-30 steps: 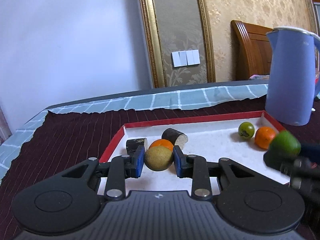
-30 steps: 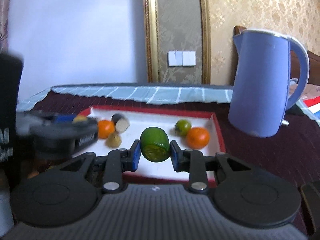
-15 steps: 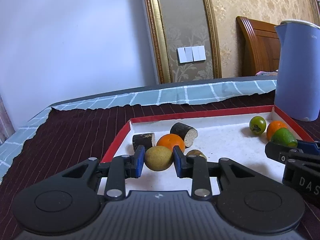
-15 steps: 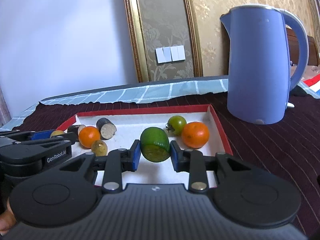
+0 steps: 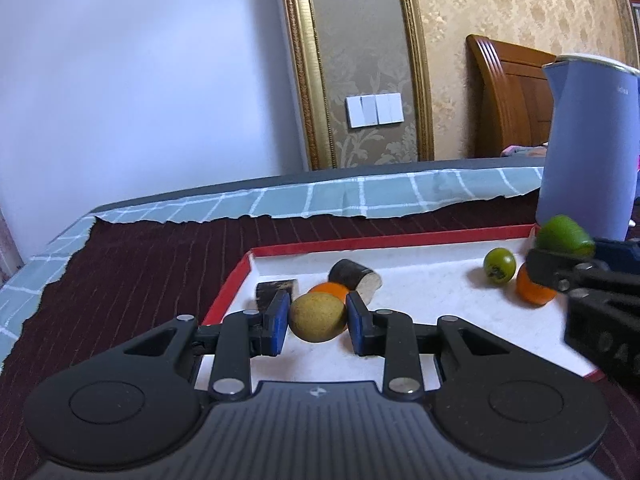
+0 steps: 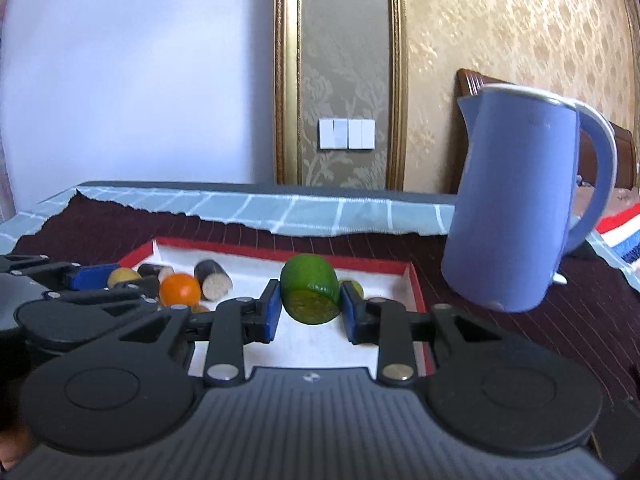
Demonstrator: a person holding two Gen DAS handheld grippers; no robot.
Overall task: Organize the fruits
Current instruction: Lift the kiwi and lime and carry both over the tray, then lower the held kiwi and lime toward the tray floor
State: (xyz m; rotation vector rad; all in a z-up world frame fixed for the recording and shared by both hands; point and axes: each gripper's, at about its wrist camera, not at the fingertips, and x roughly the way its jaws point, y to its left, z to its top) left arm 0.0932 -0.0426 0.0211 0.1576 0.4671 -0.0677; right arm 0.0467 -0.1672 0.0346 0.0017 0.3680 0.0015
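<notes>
- The left claw [image 5: 317,322] pinches a round yellow-brown fruit [image 5: 318,317] between its blue pads, held over the near left part of the tray [image 5: 392,240].
- The right claw [image 6: 309,312] pinches a green lime half [image 6: 311,294], cut face toward the camera, over the tray's right part; in the left wrist view the same lime half [image 5: 564,236] shows at the far right edge, clamped in that claw.
- The tray is shallow, with a red rim and a white floor, and lies on a dark maroon striped cloth [image 5: 140,264] covering the desk; a blue-green checked cloth [image 5: 360,198] runs along the desk's far edge.
- Inside the tray, near the left claw, an orange tangerine [image 5: 330,289] sits just behind the held fruit, with a dark-skinned cut cylinder with a pale end [image 5: 354,276] behind it and a second dark piece [image 5: 276,287] to its left.
- Toward the tray's right end, a small green tomato-like fruit [image 5: 499,265] lies beside another orange tangerine [image 5: 534,290], which is partly hidden by the right claw.
- A blue electric kettle [image 6: 516,208] stands on the maroon cloth just beyond the tray's right far corner.
- Behind the desk are a white wall, a gold-framed panel with a white switch plate [image 6: 347,133], and a wooden headboard [image 5: 508,96].
</notes>
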